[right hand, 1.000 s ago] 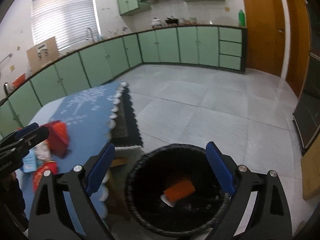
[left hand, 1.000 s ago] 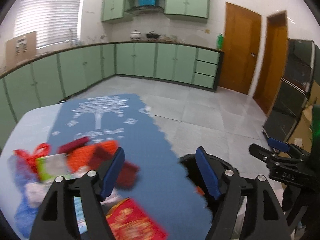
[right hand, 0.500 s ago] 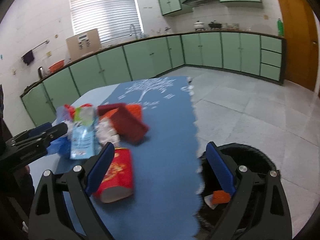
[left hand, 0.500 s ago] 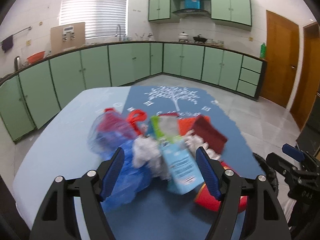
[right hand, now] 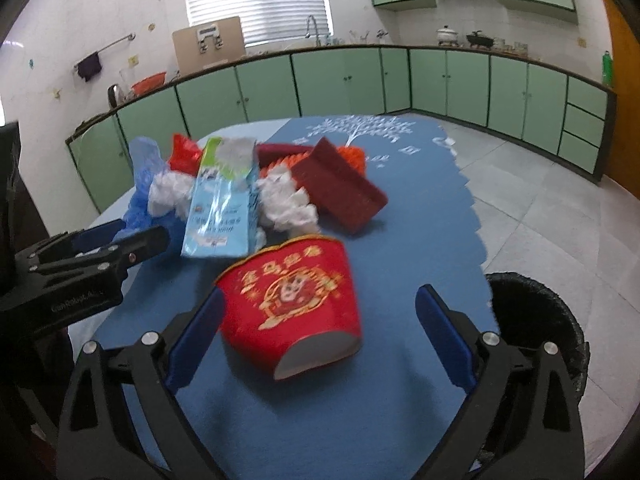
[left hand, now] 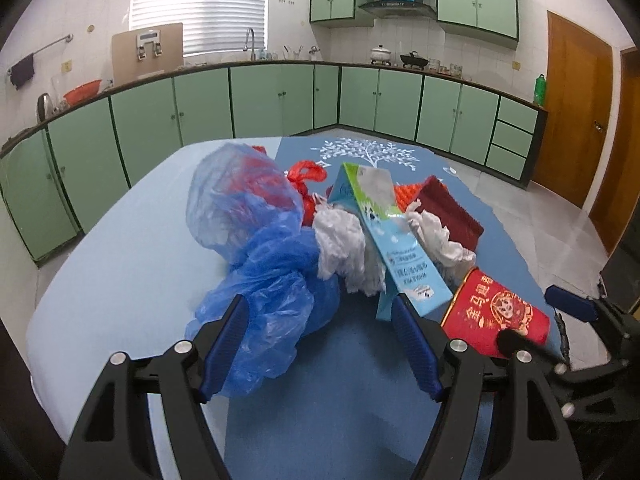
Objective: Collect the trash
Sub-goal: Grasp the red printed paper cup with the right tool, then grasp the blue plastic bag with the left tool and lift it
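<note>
One red cup (right hand: 294, 300) lies btwn right gripper's (right hand: 320, 336) spread jaws.

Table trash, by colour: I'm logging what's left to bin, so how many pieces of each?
Blue plastic bags: 1
Red: 4, paper cup, bag, dark box, orange piece
White tissue: 2
Light-blue carton: 1
Total: 8
</note>
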Motion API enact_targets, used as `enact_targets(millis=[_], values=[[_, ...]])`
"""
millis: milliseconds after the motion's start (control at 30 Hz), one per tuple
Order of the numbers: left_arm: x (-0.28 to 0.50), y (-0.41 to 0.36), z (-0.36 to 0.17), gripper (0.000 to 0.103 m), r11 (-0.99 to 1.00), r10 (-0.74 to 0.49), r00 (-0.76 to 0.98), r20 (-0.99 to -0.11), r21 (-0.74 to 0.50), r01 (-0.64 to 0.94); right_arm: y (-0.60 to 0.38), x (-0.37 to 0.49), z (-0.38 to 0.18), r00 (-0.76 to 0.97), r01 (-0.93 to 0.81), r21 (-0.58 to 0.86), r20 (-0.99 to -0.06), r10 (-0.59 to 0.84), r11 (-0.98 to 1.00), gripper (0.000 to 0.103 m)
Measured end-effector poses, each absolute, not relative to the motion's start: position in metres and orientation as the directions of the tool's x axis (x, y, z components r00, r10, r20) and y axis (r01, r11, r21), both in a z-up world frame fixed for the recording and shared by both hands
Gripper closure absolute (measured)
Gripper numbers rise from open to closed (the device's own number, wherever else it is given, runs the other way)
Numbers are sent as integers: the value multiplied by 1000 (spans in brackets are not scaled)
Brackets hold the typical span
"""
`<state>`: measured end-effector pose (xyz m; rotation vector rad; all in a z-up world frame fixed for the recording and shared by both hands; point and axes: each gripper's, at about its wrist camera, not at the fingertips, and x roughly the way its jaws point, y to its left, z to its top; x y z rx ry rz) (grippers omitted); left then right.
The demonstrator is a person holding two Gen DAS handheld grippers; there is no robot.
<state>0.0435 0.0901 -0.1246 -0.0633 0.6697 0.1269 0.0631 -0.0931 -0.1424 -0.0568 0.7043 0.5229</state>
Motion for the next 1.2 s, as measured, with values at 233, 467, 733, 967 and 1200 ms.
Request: enact_targets(millis=[233, 467, 733, 967, 1200], values=[[41, 94, -126, 31, 989, 102, 774, -625, -22, -148, -82, 65, -154, 619, -503, 87, -658, 429, 860, 8], [43, 91, -124, 31, 988, 108, 768, -632, -18, -153, -82, 66, -157, 600, -521, 103, -663, 449, 847, 16], [42, 90, -117, 31, 987, 117, 782, -613, -13, -159, -86, 67, -150, 584, -539, 124, -658, 475, 833, 24], [39, 88, -108, 29, 984, 157, 804, -574, 17, -179, -100, 74, -132, 626, -497, 149, -621, 472, 855, 24], [49, 100, -115, 28, 977, 194, 788, -584, 39, -211, -103, 85, -115, 660, -485, 146, -587, 470, 863, 24]])
